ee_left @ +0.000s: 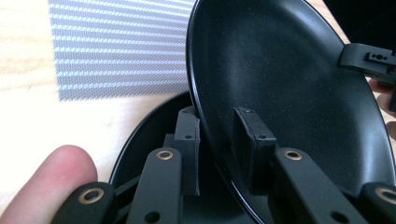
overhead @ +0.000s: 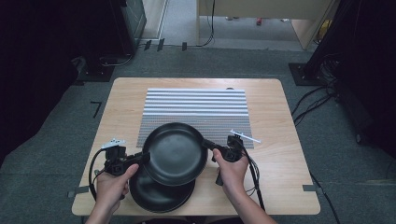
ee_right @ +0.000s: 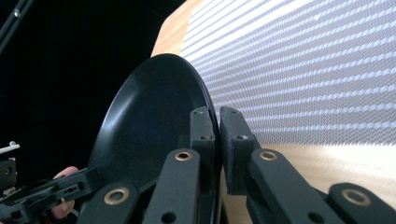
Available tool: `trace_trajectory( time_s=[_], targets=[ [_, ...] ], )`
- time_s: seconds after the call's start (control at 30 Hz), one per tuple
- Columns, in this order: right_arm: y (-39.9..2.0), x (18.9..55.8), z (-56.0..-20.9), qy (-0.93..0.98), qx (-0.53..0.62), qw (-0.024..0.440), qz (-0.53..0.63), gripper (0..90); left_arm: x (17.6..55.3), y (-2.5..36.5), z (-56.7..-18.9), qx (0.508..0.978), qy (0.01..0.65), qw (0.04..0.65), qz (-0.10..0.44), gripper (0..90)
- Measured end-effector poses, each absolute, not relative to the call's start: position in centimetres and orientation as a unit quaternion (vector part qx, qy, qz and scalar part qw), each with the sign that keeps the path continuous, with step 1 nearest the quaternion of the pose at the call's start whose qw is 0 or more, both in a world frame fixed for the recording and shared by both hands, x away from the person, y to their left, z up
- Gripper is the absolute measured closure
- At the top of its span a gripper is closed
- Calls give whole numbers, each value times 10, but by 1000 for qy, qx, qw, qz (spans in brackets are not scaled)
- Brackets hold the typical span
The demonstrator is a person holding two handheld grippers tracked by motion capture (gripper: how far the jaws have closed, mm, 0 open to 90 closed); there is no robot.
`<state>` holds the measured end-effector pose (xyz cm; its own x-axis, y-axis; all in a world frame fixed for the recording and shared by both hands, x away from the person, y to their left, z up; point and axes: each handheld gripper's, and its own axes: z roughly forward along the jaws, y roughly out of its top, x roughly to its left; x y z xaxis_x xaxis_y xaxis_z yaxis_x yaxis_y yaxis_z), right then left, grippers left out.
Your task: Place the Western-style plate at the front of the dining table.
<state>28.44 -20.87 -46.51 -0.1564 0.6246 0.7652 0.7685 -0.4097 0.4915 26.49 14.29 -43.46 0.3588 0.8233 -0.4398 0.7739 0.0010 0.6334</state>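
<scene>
Two grippers lift a black plate off another, near edge of table

Upper black plate [overhead: 175, 153] held above lower black plate [overhead: 161, 193]; left gripper [overhead: 140, 158] and right gripper [overhead: 208, 145] each pinch opposite rims, jaws nearly closed on thin edge. Risk: glossy rim slips from either narrow pinch, plate tilts, drops onto lower plate, missing the striped mat [overhead: 196, 109] just beyond

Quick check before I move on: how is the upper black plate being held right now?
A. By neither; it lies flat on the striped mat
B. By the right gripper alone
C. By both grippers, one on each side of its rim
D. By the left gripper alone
C: the left gripper and the right gripper each clamp opposite edges of the upper black plate, lifted over the lower black plate.
</scene>
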Motion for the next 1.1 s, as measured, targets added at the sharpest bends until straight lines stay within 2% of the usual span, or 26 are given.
trace_trajectory(
  time_s=[0.77, 1.1],
  targets=[
    [-253, 345, -436, -524, -658, 24, -540, 841, 346, 96, -426, 720, 558, 413, -11, 725],
    [-267, 370, -437, -512, -671, 26, -536, 838, 373, 81, -425, 723, 562, 403, -13, 722]
  ],
)
